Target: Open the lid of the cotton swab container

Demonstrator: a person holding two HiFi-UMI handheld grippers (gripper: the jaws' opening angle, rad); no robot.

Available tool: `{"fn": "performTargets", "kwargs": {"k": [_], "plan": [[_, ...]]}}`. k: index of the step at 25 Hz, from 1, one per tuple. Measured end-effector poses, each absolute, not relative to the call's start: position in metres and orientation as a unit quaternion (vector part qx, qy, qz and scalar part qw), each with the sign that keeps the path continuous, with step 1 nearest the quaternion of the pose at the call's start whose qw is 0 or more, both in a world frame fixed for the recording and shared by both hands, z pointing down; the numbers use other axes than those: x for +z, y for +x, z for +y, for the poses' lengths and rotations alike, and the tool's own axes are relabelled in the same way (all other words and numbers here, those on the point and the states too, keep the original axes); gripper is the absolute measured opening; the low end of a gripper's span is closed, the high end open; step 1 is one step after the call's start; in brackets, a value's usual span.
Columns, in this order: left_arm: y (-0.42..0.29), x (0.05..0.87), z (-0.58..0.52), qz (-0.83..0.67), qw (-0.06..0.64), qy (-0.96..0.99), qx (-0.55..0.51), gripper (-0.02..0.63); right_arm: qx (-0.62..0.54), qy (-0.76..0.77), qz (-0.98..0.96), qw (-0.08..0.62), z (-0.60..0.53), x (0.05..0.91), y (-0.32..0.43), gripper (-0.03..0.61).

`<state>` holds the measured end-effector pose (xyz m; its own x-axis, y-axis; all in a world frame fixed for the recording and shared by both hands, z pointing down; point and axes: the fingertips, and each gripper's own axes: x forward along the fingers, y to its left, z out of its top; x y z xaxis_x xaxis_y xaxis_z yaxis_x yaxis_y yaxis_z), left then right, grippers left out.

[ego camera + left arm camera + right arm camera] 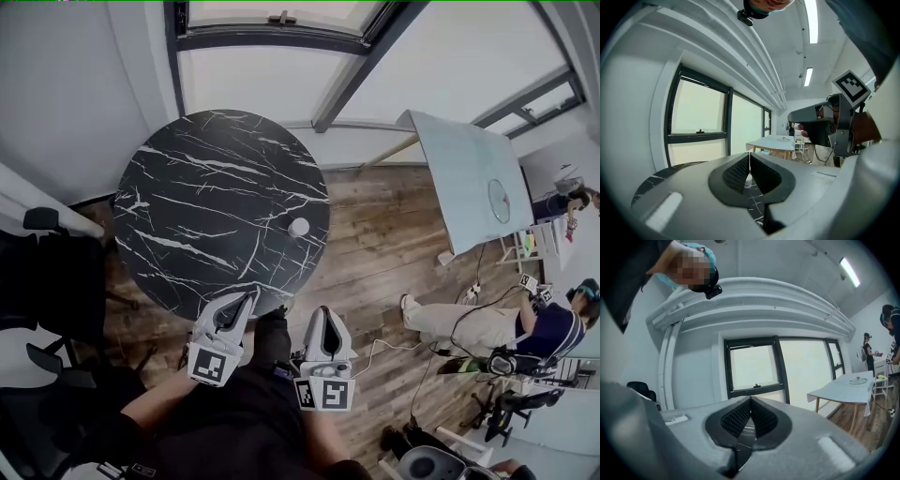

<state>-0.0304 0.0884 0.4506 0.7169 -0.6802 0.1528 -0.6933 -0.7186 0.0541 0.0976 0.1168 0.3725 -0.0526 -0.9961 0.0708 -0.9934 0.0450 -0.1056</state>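
Observation:
A small white cotton swab container (298, 227) stands upright on the round black marble table (197, 206), near its right edge. My left gripper (246, 298) is shut and empty at the table's near rim, short of the container. In the left gripper view the container (748, 180) shows small, just beyond the closed jaws of the left gripper (749, 157). My right gripper (322, 314) is shut and empty too, held over the wooden floor right of the left one. The right gripper view shows the right gripper (750, 401) with its jaws together, marble beneath, window ahead.
A pale trestle table (469, 178) stands to the right on the wood floor. A seated person (497, 328) and cables lie at the right. Black office chairs (47, 272) crowd the left side. A window wall runs behind the marble table.

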Motion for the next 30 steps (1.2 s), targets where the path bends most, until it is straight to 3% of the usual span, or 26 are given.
{"fn": "performTargets", "kwargs": {"k": [17, 24, 30], "plan": [[0.022, 0.523, 0.023, -0.393, 0.068, 0.91, 0.115, 0.032, -0.096, -0.66, 0.745, -0.001, 0.034, 0.426, 0.145, -0.003], [0.046, 0.574, 0.001, -0.39, 0.084, 0.903, 0.162, 0.126, -0.106, -0.646, 0.755, -0.015, 0.006, 0.448, 0.158, -0.003], [0.064, 0.607, -0.02, -0.401, 0.094, 0.896, 0.167, 0.15, -0.129, -0.642, 0.756, -0.023, -0.011, 0.478, 0.171, -0.003]]}}
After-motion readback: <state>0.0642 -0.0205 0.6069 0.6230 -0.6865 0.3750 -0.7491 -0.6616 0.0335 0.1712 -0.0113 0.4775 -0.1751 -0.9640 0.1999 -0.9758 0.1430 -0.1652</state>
